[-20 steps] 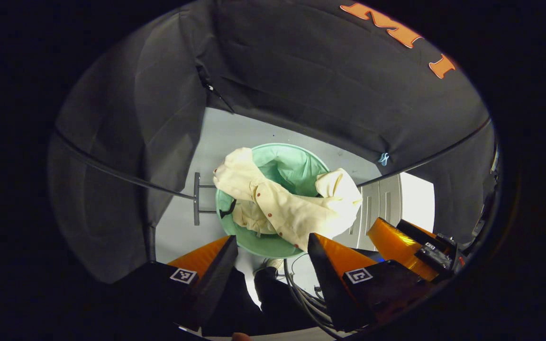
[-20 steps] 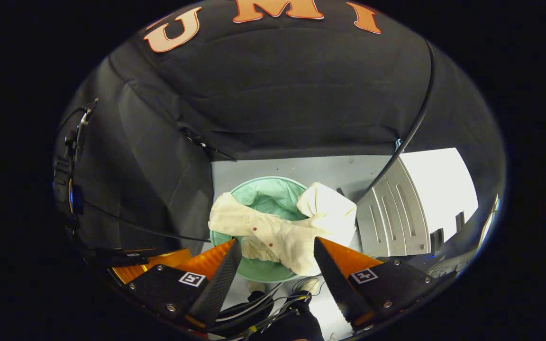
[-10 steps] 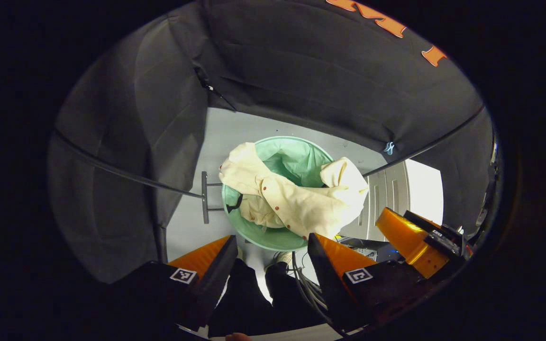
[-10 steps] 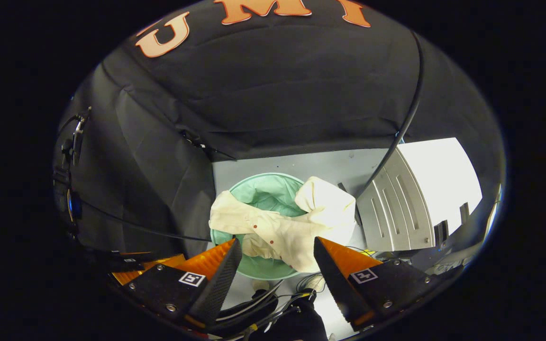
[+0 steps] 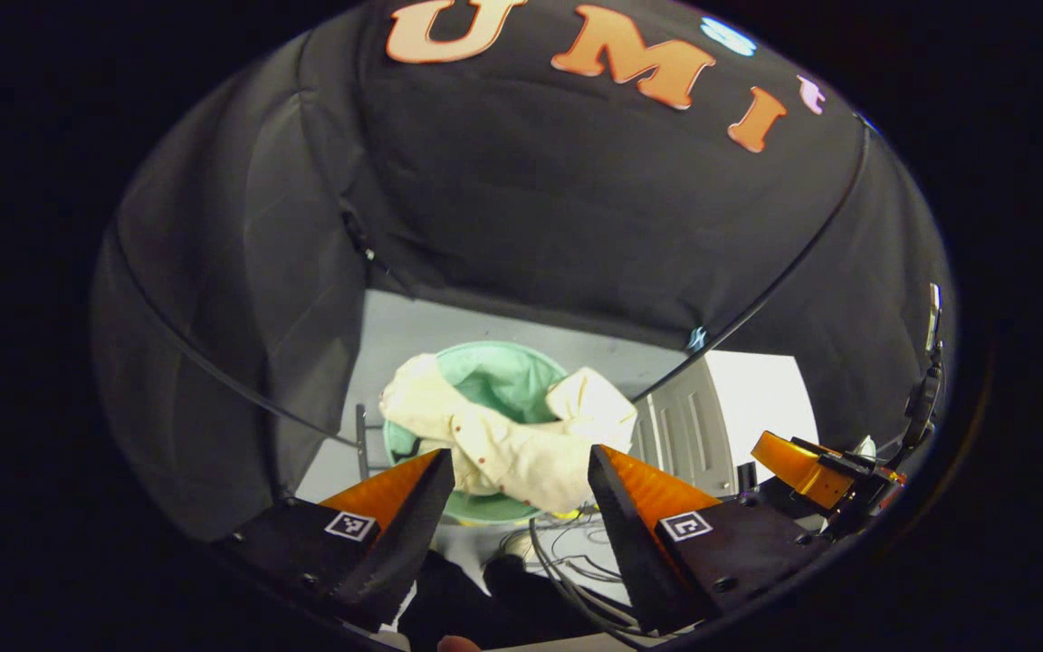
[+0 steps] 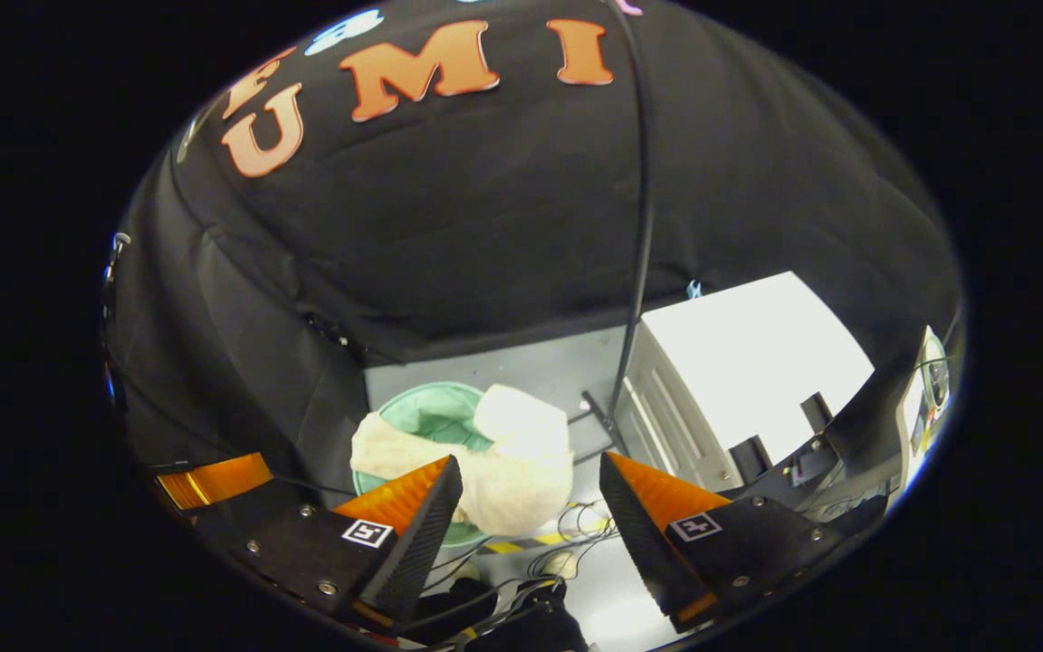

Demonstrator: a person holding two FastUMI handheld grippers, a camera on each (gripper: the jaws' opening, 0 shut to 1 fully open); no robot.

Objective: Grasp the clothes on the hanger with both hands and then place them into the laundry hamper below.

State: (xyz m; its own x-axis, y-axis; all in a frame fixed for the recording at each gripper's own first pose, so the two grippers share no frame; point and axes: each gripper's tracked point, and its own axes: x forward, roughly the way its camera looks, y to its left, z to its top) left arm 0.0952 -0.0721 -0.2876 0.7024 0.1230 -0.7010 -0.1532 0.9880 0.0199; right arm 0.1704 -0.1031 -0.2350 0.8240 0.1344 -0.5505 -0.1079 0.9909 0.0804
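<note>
A cream shirt with small red buttons (image 5: pixel 503 435) (image 6: pixel 503 457) lies draped across the round green laundry hamper (image 5: pixel 508 376) (image 6: pixel 426 412) on the grey floor, its ends hanging over the rim on both sides. My left gripper (image 5: pixel 520 493) hangs well above the hamper, open, nothing between its fingers. My right gripper (image 6: pixel 531 503) is likewise open and empty, high above the shirt. In the left gripper view the right gripper (image 5: pixel 825 471) appears at the lower right; in the right gripper view the left gripper (image 6: pixel 214 480) appears at the lower left.
A white cabinet (image 6: pixel 739 362) (image 5: pixel 725 421) stands right of the hamper. A black rack pole (image 6: pixel 639 226) rises next to it, with its foot bars on the floor (image 5: pixel 360 435). Cables (image 5: pixel 567 552) and the person's dark legs (image 5: pixel 485 598) lie below the grippers. Black cloth walls surround the booth.
Both grippers have lifted and tilted up away from the hamper, so hamper and shirt look smaller and lower. The shirt stays draped over the hamper. Both grippers remain open.
</note>
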